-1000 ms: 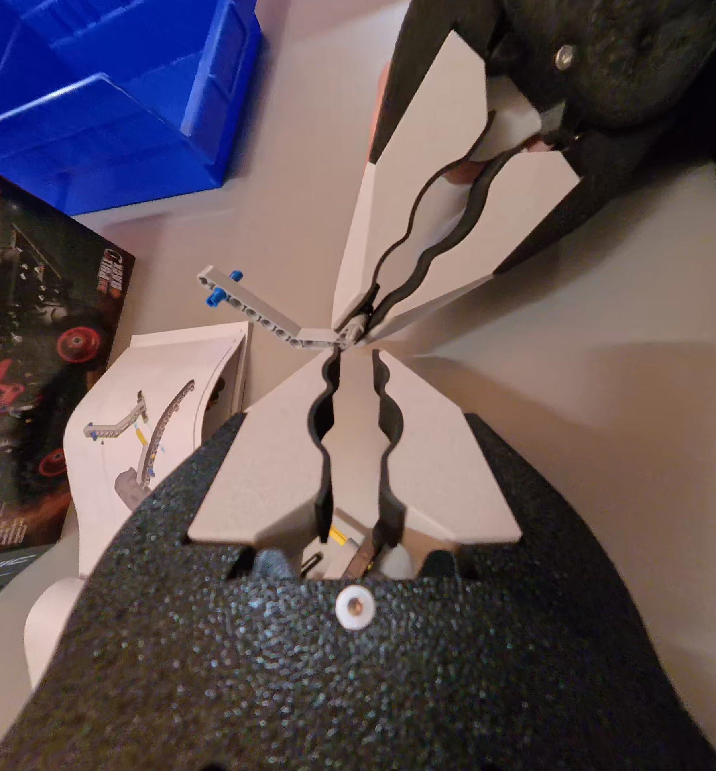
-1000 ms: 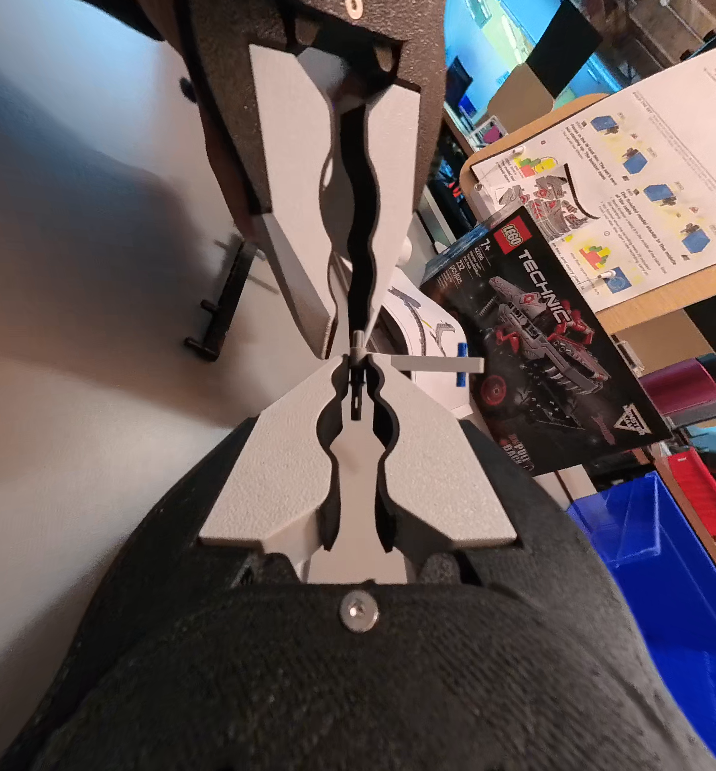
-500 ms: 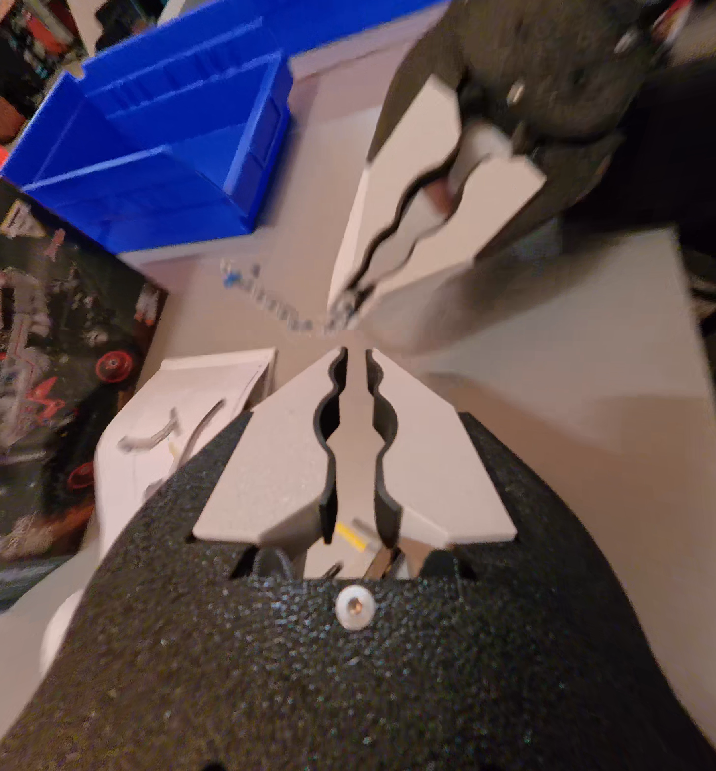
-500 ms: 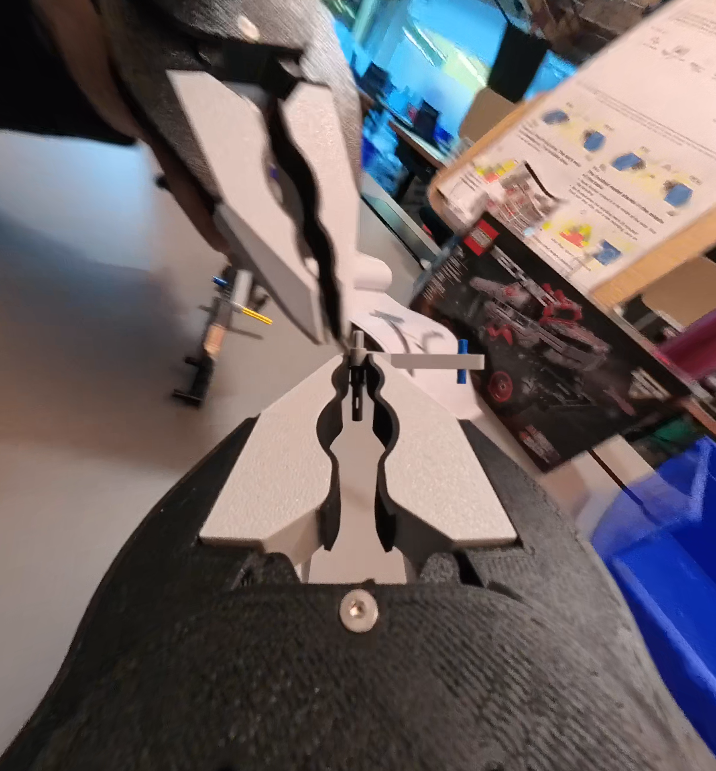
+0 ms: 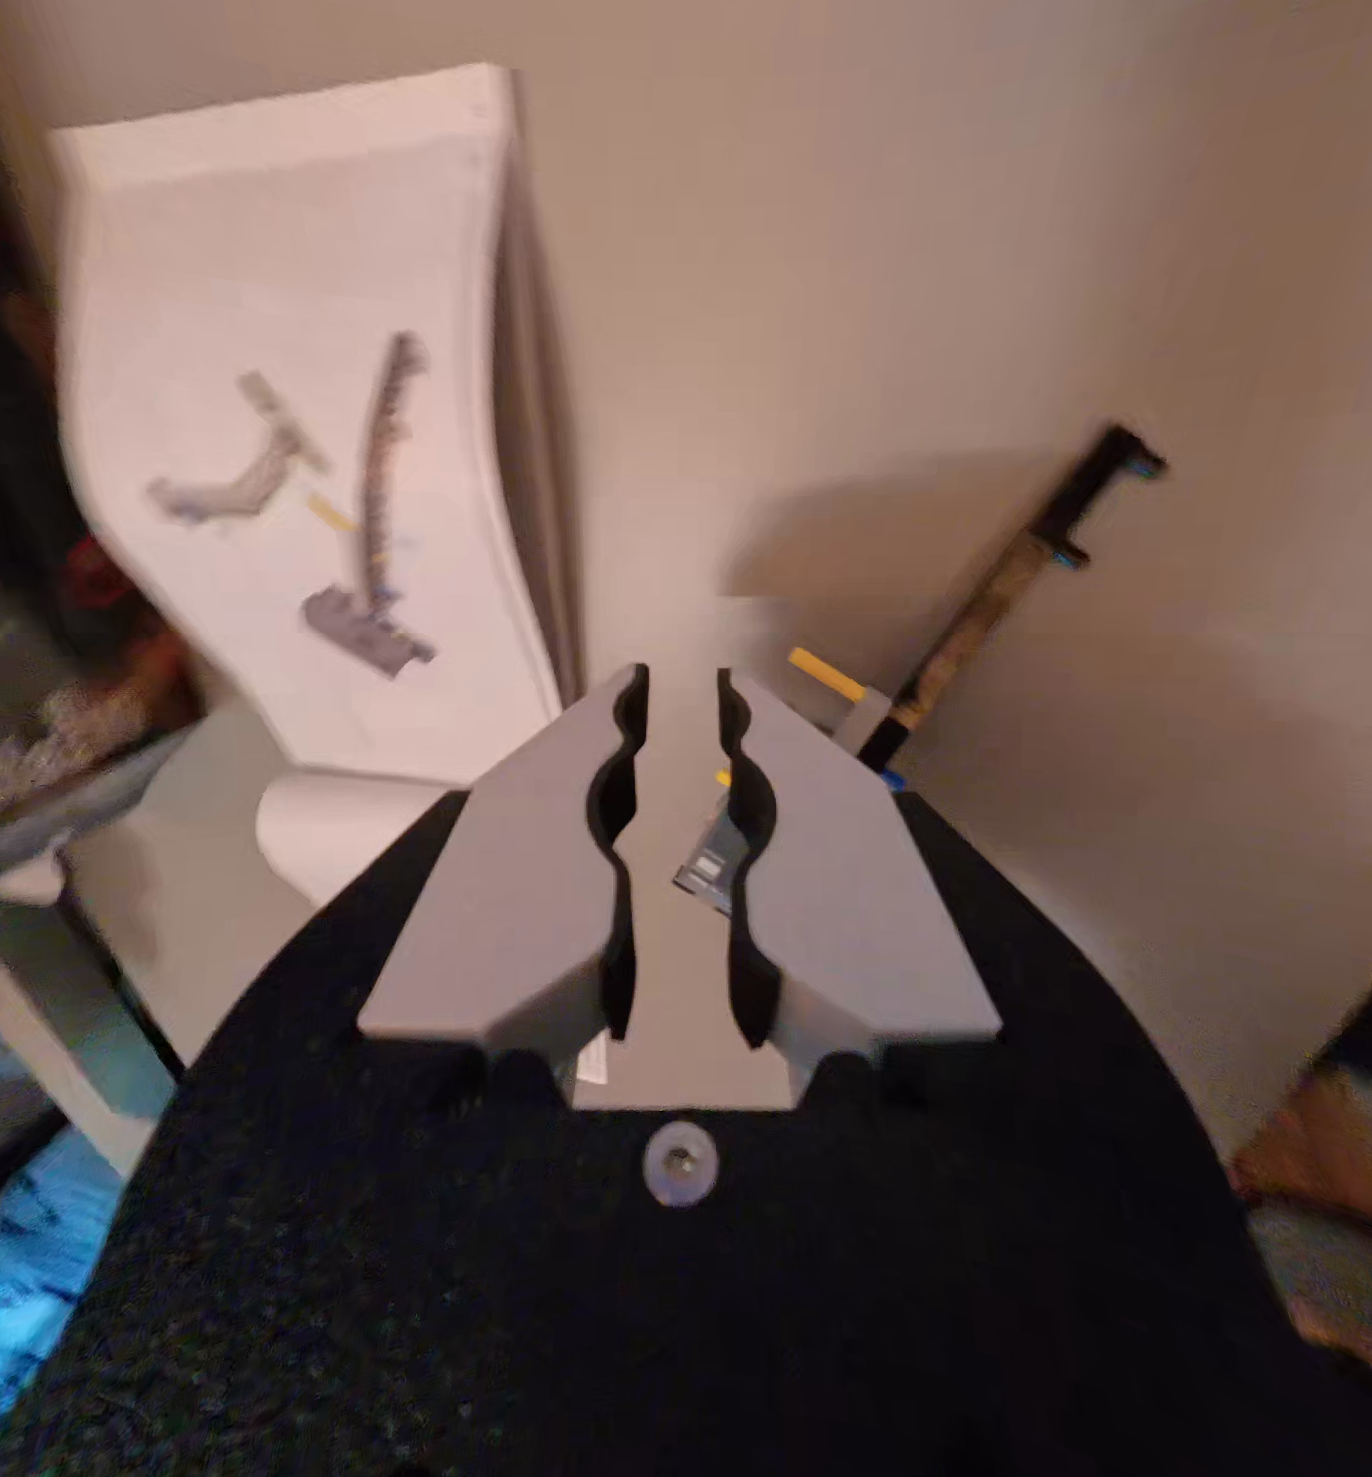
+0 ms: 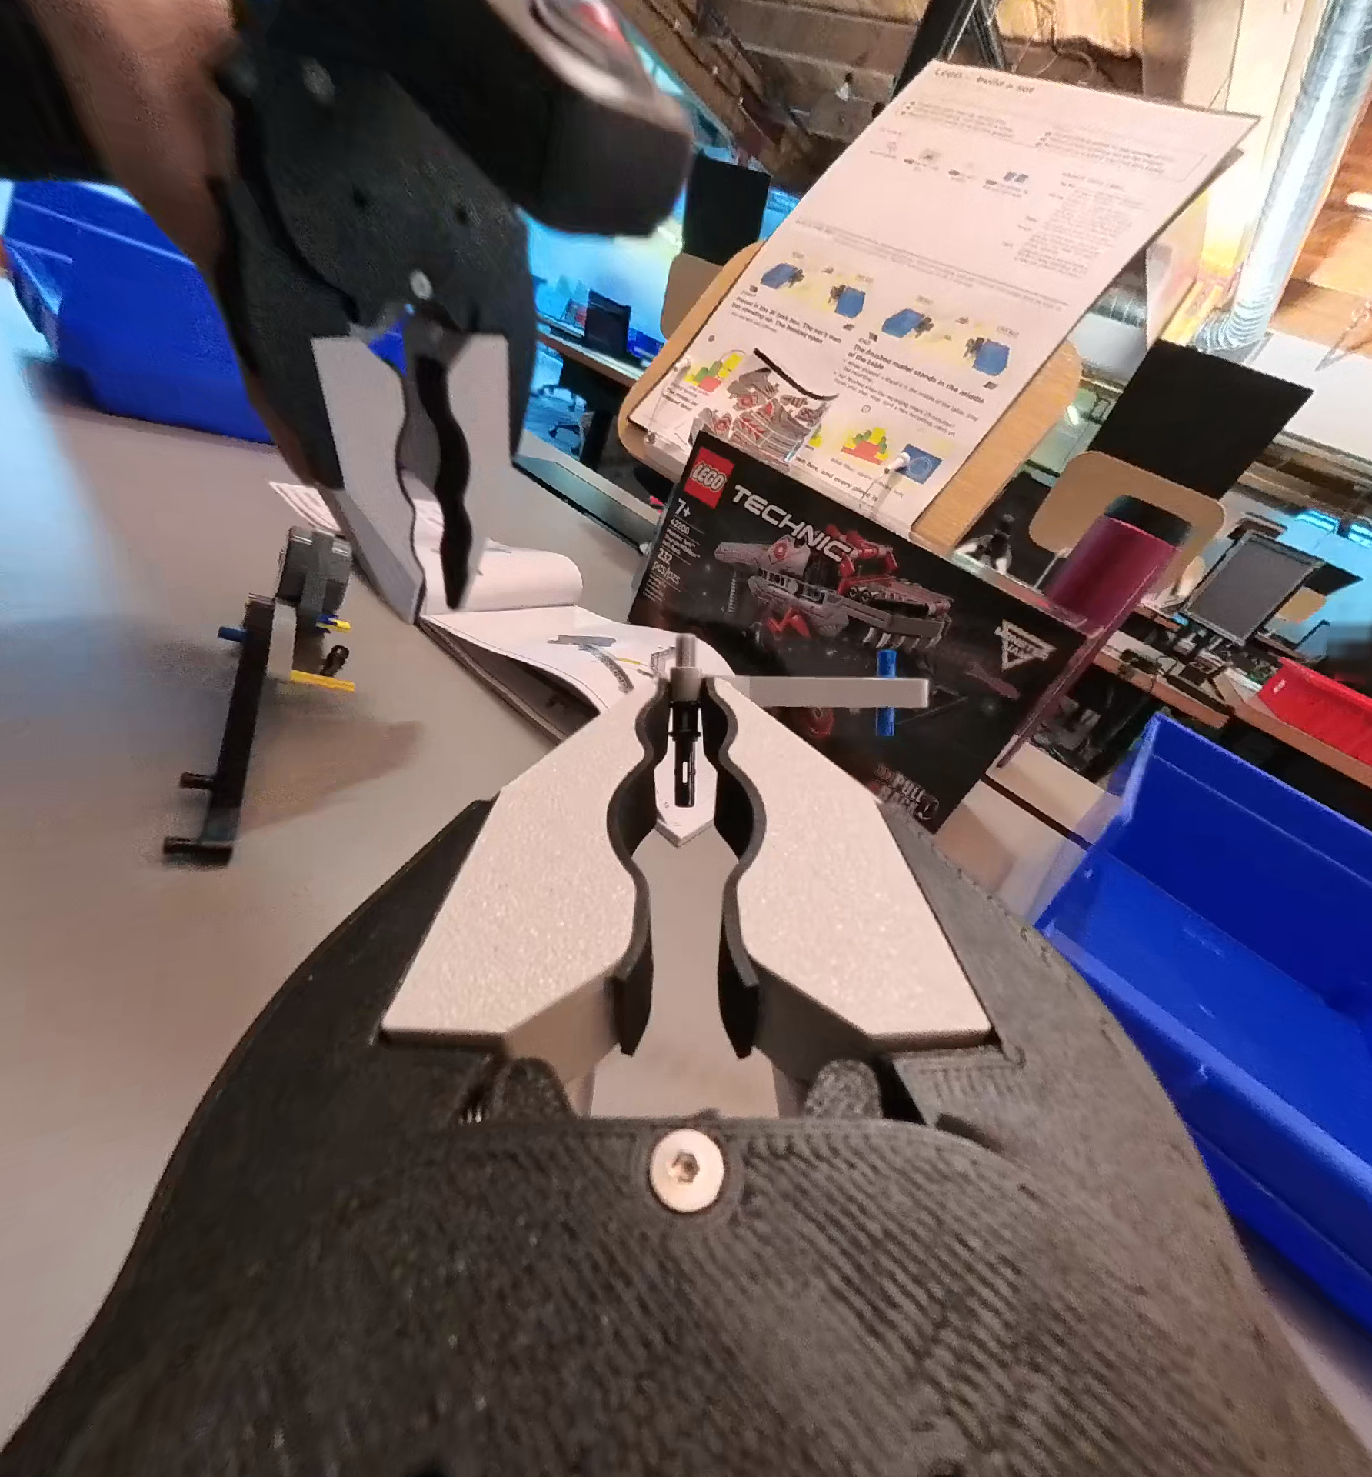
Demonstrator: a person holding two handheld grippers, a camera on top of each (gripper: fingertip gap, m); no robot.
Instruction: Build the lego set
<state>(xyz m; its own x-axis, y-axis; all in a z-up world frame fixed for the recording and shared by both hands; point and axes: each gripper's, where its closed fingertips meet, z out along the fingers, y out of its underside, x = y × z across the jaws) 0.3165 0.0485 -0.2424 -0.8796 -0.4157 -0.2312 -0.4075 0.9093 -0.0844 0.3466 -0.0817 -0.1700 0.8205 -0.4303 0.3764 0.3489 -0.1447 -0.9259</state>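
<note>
My right gripper [image 6: 687, 697] is shut on one end of a light grey beam [image 6: 823, 692]. The beam sticks out to the right and carries a blue pin [image 6: 886, 692] near its far end. A black pin [image 6: 683, 759] hangs between the fingers. My left gripper [image 5: 679, 678] is open and empty, and points down at the table. It also shows in the right wrist view [image 6: 435, 527], up and to the left, apart from the beam. A black beam assembly [image 6: 239, 719] with a yellow axle [image 5: 823, 675] and a grey block lies on the table [image 5: 986, 240].
An open instruction booklet [image 5: 291, 384] lies left of the left gripper. The set's dark box [image 6: 850, 631] stands behind the booklet, with an instruction board [image 6: 970, 264] above it. A blue bin [image 6: 1266, 999] stands at the right and another one [image 6: 131, 320] at the far left. Across from one pair of fingers to the other is roughly 15 cm.
My left gripper has drawn back from the grey beam and swung down over the booklet and the black assembly. My right gripper still holds the beam and has tilted toward the room.
</note>
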